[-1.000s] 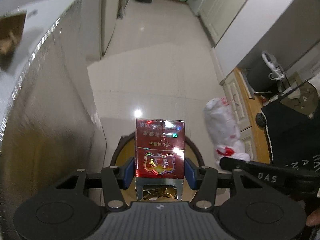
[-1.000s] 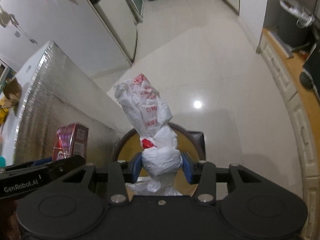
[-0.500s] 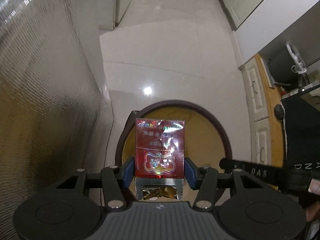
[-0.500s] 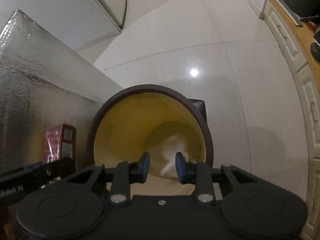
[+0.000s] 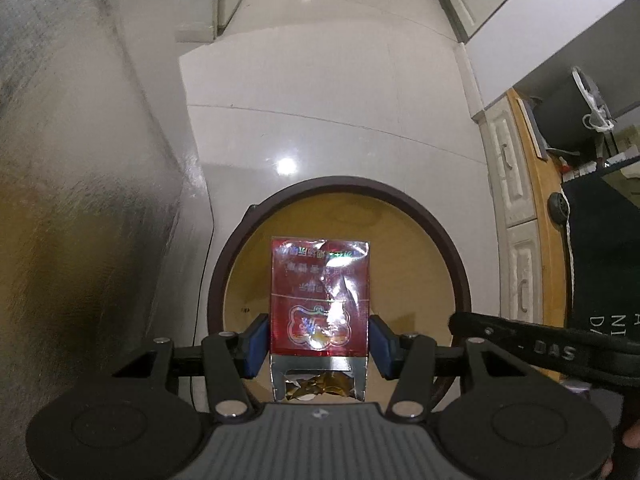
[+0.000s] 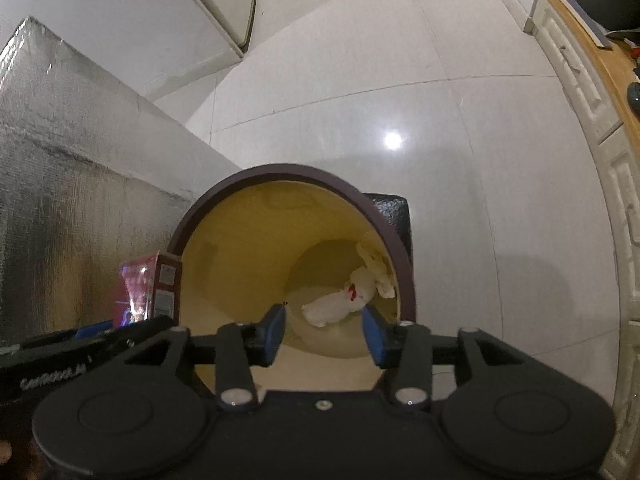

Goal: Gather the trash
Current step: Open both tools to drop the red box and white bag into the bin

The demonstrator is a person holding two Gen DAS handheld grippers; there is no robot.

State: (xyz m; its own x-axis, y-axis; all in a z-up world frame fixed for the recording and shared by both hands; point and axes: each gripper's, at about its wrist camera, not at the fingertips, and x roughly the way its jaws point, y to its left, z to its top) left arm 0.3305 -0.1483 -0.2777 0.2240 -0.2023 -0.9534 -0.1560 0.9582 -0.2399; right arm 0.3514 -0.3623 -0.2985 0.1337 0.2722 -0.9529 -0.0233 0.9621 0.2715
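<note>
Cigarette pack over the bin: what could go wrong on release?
1. The red cigarette pack hangs near the bin's rim on the gripper side; released crooked, it might clip that edge.
2. Its open end shows crumpled foil, which could spill.
3. The right gripper, jaws opening and empty, hangs close beside; the two could bump.

Pretty dim indoor light, one ceiling lamp glaring off the glossy floor tiles around 12 o'clock. Heavy fisheye bending, dark corners, foil-faced box at 9 o'clock looks smeared.

A red foil-wrapped cigarette pack stands upright above the brown, yellow-lined bin; a white knotted bag lies at its bottom, toward 3 o'clock.
</note>
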